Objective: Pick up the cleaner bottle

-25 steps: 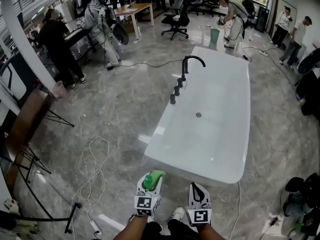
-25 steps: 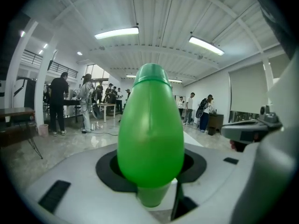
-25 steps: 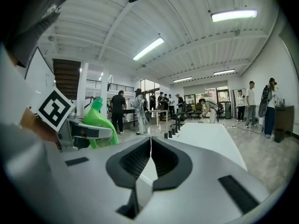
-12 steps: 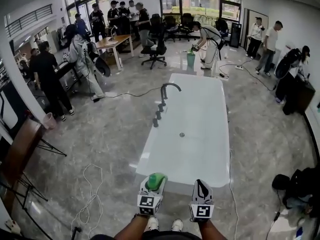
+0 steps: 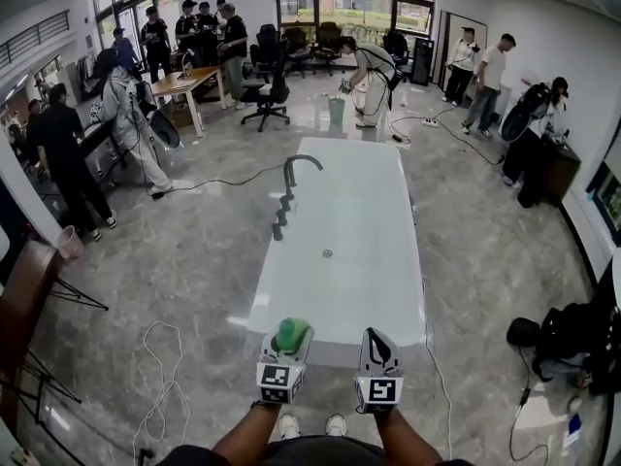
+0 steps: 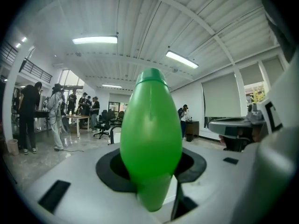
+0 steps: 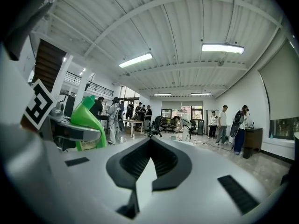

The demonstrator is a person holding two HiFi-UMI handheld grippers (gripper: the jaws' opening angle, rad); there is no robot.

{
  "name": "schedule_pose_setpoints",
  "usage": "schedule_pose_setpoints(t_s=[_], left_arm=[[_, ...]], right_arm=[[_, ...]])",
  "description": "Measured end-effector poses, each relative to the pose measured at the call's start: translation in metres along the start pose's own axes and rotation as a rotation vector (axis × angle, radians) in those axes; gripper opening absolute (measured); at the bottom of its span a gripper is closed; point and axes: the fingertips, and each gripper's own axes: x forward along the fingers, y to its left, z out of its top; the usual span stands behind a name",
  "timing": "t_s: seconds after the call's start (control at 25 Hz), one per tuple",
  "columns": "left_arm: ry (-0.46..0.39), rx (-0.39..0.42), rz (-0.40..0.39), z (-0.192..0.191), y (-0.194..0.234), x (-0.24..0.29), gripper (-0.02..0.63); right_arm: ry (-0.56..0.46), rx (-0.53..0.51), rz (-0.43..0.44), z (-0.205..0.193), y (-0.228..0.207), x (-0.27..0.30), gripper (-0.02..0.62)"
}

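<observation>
The cleaner bottle point(image 5: 291, 335) is green with a rounded cap, and my left gripper point(image 5: 287, 350) is shut on it. In the left gripper view the bottle point(image 6: 150, 134) fills the middle, standing upright between the jaws. My right gripper point(image 5: 378, 346) is held beside the left one, a little apart from it, shut with nothing in it. In the right gripper view the jaws of my right gripper point(image 7: 148, 164) meet with only a thin slit, and the green bottle point(image 7: 87, 121) shows at the left in the other gripper. Both grippers are held just before the near end of the bathtub.
A long white bathtub point(image 5: 380, 260) stretches away ahead, with a dark tap point(image 5: 291, 170) on its left rim. A white cable point(image 5: 160, 377) loops on the marble floor at the left. Black bags point(image 5: 568, 343) lie at the right. Several people, desks and chairs stand at the far end.
Both grippers have risen together, the green bottle staying in the left one. The head view has tilted up, so the tub sits lower and more of the room shows.
</observation>
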Motion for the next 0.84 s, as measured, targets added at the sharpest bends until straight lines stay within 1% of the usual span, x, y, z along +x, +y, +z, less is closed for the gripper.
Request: schedule_pose_setpoints(t_s=[0.08,0.24,0.36,0.56,0.84], left_arm=[[-0.015,0.005,-0.010,0.007,0.000,-0.003,0.186],[-0.002,-0.001,-0.003,-0.001,0.006,-0.011,0.186],[-0.015,0.013,0.002,0.005,0.013,-0.013,0.186],[-0.029,0.005,-0.007,0.009,0.018,-0.019,0.186],[-0.080,0.027,-0.026,0.031,0.030,-0.014,0.186]], right_arm=[[-0.003,-0.003,-0.013,0.002,0.002,-0.002,0.015],[-0.004,-0.006,-0.042,0.002,0.005,-0.009,0.015],[-0.003,-0.003,-0.057,0.000,0.007,-0.008,0.015],[-0.007,-0.017,-0.050,0.004,0.016,-0.006,0.015],[-0.034,-0.037,-0.044,0.018,0.025,0.014,0.015]])
